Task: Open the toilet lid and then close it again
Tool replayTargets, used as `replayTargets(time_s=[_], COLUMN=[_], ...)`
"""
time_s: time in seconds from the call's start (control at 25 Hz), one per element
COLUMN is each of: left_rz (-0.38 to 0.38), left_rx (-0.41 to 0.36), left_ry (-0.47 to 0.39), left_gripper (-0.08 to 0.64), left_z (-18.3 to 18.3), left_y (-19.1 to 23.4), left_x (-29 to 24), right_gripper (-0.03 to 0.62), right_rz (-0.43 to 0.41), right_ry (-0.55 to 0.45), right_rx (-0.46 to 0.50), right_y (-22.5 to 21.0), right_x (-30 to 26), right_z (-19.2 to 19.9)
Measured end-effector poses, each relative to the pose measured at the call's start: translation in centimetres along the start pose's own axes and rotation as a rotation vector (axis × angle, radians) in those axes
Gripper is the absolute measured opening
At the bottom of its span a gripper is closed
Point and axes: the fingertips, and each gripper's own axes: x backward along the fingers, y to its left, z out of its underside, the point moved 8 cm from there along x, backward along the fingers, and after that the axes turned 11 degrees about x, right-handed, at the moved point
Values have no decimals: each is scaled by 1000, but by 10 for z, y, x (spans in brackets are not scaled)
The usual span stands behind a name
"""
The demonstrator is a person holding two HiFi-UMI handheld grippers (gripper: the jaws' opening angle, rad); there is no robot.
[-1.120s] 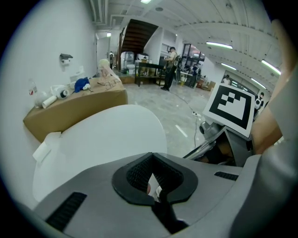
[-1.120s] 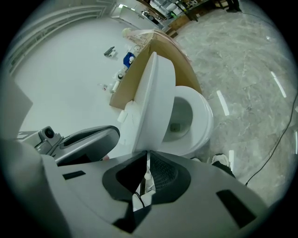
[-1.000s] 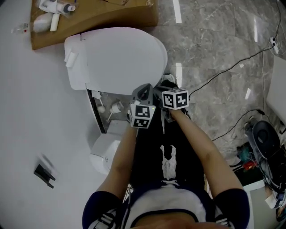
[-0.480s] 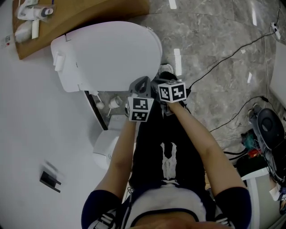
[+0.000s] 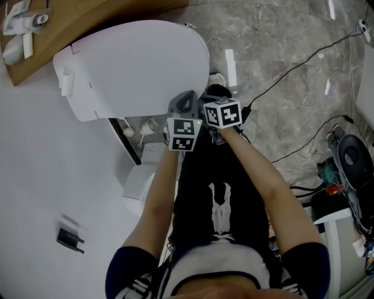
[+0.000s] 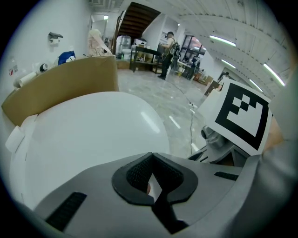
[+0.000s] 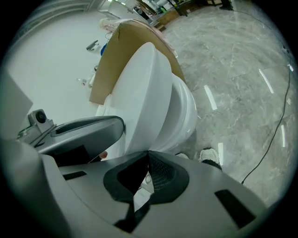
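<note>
The white toilet lid [image 5: 131, 67] lies down over the bowl at the upper left of the head view. Both grippers hang side by side just off its near right edge. My left gripper [image 5: 182, 104] is shut with nothing between its jaws, and the lid [image 6: 93, 135] fills the view beyond its tips [image 6: 151, 157]. My right gripper [image 5: 211, 100] is also shut and empty. Its own view looks along the side of the lid [image 7: 144, 88] and the bowl [image 7: 184, 107] past its tips [image 7: 149, 154], with the left gripper [image 7: 79, 132] to its left.
A cardboard box [image 5: 87, 17] with bottles stands behind the toilet. Pipes and a white unit [image 5: 137, 181] sit beside the bowl. Black cables [image 5: 280, 76] cross the marble floor, and there is gear at the right edge [image 5: 350, 157]. A shoe [image 7: 209, 155] rests by the bowl's foot.
Both grippers have sunk lower beside the toilet's front edge, staying together. In the head view the toilet and box have slid up and to the left.
</note>
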Motion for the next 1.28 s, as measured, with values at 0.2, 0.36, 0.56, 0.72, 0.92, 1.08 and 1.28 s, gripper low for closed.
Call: replayTargets(time_s=[0.2, 0.36, 0.56, 0.72, 0.92, 1.08, 1.28], left_rz=[9, 9, 4, -5, -10, -18, -28], left_rx=[19, 28, 49, 58, 74, 72, 74], left_ry=[32, 48, 70, 82, 95, 110, 117], left_gripper=[6, 6, 6, 6, 6, 6, 6], left_z=[9, 10, 14, 17, 20, 22, 23], left_y=[4, 5, 8, 8, 14, 15, 13], left_x=[-15, -26, -40, -51, -63, -72, -78], right_gripper=[8, 8, 8, 8, 8, 8, 8], right_rz=[11, -1, 18, 28, 39, 33, 46], right_ry=[23, 28, 26, 32, 65, 74, 68], right_rx=[-24, -42, -68, -76, 12, 25, 25], right_y=[-11, -19, -32, -42, -45, -50, -58], right_x=[-10, -16, -20, -23, -31, -38, -41], right_z=[3, 4, 6, 6, 1, 3, 4])
